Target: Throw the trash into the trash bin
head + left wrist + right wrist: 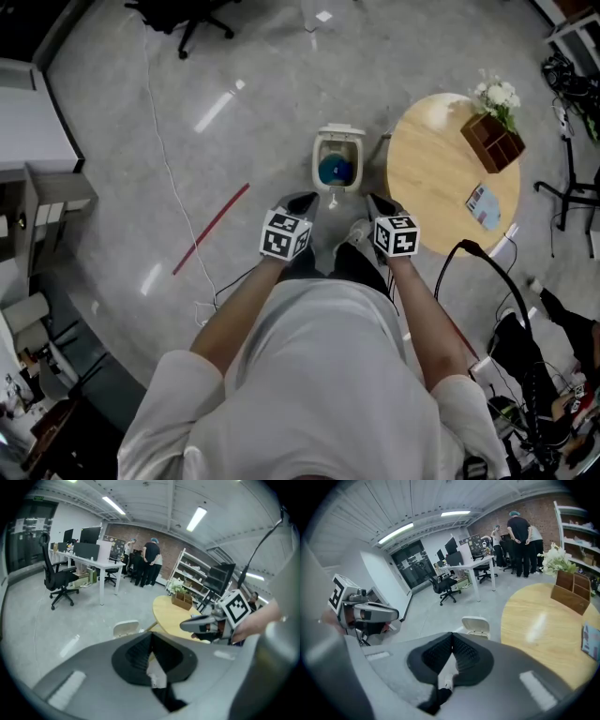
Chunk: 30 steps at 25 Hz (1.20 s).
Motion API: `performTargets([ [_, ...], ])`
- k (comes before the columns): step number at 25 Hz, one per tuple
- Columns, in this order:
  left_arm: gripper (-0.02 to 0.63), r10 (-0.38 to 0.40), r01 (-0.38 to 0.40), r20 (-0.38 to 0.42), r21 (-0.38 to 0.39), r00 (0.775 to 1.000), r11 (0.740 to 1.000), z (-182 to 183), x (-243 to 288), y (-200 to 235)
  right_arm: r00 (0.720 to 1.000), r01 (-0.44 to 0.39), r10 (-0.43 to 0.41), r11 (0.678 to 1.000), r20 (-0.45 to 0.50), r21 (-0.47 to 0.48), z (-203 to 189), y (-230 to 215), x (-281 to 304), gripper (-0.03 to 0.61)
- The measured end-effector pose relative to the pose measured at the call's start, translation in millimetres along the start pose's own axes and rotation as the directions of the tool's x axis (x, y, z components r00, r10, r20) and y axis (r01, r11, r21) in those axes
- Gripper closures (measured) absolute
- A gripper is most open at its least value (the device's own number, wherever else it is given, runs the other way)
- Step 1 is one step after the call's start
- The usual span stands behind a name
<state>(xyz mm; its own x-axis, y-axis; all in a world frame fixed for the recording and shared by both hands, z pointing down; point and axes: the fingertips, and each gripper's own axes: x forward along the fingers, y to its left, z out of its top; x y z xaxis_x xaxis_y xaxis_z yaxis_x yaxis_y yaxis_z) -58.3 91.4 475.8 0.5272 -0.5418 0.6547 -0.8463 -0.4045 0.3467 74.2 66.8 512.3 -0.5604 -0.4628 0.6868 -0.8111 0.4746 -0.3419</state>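
A person in a light shirt (319, 375) stood over a white trash bin (319, 161) on the grey office floor (262, 122), a tool in each hand. The left tool (300, 202) and the right tool (379, 202) were held side by side just short of the bin, both angled down toward it. Each tool's jaws were clenched tip to tip with nothing between them. The bin's lid was flipped open, and a blue item (336, 171) lay inside.

Just right of the bin stood a round wooden tabletop (436, 187). It carried a wooden box (492, 141) of white flowers (497, 94) near its far edge and a small printed card (484, 206) closer to the person. A red strip (212, 228) ran diagonally across the floor to the left, near a thin white cable (164, 159).

In the gripper views, several people (150, 562) stood with their backs turned by a brick wall (543, 513), beyond white desks (101, 564) and a black office chair (58, 581).
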Motion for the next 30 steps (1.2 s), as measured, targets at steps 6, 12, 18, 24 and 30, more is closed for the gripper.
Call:
performTargets([
  [6, 0.609, -0.033, 0.032, 0.005, 0.046, 0.999, 0.998, 14, -8, -12, 0.999, -0.012, 0.013, 1.000, 0.052, -0.012, 18, 6, -23, 0.578],
  [12, 0.609, -0.061, 0.061, -0.007, 0.071, 0.998, 0.996, 19, -17, -22, 0.998, -0.015, 0.017, 0.999, 0.054, -0.030, 20, 13, -39, 0.578],
  [18, 0.609, -0.072, 0.072, -0.011, 0.077, 0.997, 0.994, 21, -24, -26, 0.998, -0.010, 0.011, 1.000, 0.058, -0.026, 17, 21, -48, 0.578],
  [24, 0.609, -0.088, 0.088, 0.002, 0.102, 0.996, 0.991, 27, -22, -32, 0.997, -0.003, 0.004, 1.000, 0.071, -0.017, 17, 21, -49, 0.578],
  [30, 0.609, -0.077, 0.076, 0.012, 0.070, 0.997, 0.995, 30, -25, -26, 0.998, 0.003, -0.002, 1.000, 0.070, -0.013, 15, 24, -50, 0.578],
])
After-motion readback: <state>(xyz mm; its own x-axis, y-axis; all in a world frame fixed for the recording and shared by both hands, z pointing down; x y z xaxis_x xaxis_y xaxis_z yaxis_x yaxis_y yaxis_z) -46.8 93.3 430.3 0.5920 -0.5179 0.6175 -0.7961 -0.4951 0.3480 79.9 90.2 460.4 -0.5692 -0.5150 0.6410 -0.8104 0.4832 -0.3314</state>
